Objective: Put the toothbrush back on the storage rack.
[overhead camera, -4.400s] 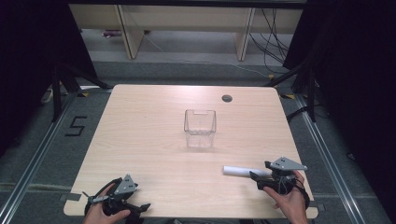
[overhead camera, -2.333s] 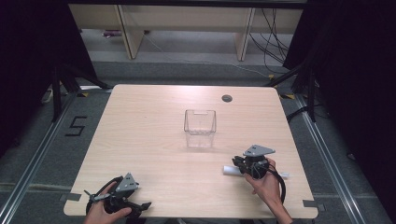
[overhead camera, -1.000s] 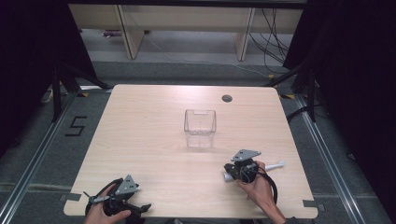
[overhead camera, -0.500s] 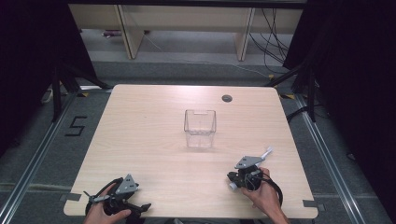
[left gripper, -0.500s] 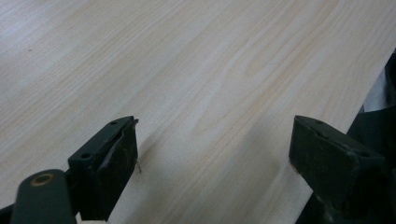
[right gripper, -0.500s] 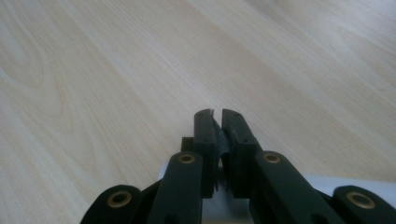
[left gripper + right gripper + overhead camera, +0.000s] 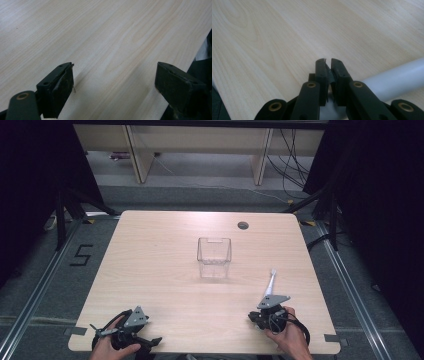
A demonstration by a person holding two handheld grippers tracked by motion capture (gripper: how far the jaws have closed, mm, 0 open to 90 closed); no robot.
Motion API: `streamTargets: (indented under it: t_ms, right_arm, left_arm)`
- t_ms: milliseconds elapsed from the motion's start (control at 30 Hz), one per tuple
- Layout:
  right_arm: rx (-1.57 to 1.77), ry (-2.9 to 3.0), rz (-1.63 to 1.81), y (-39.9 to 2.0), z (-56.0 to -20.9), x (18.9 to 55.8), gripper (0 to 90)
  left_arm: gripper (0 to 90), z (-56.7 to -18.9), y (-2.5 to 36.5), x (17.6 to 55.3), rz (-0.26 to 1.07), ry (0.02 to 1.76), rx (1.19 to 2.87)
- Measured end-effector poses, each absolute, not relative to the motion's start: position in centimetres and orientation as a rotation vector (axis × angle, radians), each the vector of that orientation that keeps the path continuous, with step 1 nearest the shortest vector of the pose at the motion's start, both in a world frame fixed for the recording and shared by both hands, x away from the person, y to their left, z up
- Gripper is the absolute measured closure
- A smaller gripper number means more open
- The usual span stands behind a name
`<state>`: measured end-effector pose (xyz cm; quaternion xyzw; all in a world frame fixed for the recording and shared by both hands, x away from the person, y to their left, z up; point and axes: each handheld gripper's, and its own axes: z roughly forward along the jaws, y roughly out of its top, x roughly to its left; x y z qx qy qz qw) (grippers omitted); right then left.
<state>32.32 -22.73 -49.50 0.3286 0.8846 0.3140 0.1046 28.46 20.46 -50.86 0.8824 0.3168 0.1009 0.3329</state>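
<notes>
A white tube (image 7: 270,281) sticks out from my right gripper (image 7: 263,314) toward the far side of the table. In the right gripper view the jaws stand shut, and the tube (image 7: 397,78) runs off to the right from behind the right finger (image 7: 339,75). Its near end is hidden under the fingers. A hand holds this gripper near the table's front right. My left gripper (image 7: 125,334) rests at the front left corner. In the left gripper view it (image 7: 115,68) is open, with only bare wood between its jaws.
A clear, empty plastic box (image 7: 214,257) stands upright in the middle of the wooden table (image 7: 150,260). A small round cable hole (image 7: 243,225) sits near the far edge. Shelving and cables lie beyond the table, with dark floor on both sides.
The right gripper went onto the tube lying on the table and shut. It then drew back toward the front edge, and the tube swung from pointing right to pointing away. The left gripper stayed put.
</notes>
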Motion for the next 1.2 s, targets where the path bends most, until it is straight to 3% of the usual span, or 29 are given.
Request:
streamTargets:
  t_ms: [1200]
  right_arm:
    - [1.131, 2.536, 0.871, -26.9, -49.2, 31.0, 83.3]
  left_arm:
    - [15.1, -50.9, 20.4, 28.7, 0.267, 0.829, 2.3]
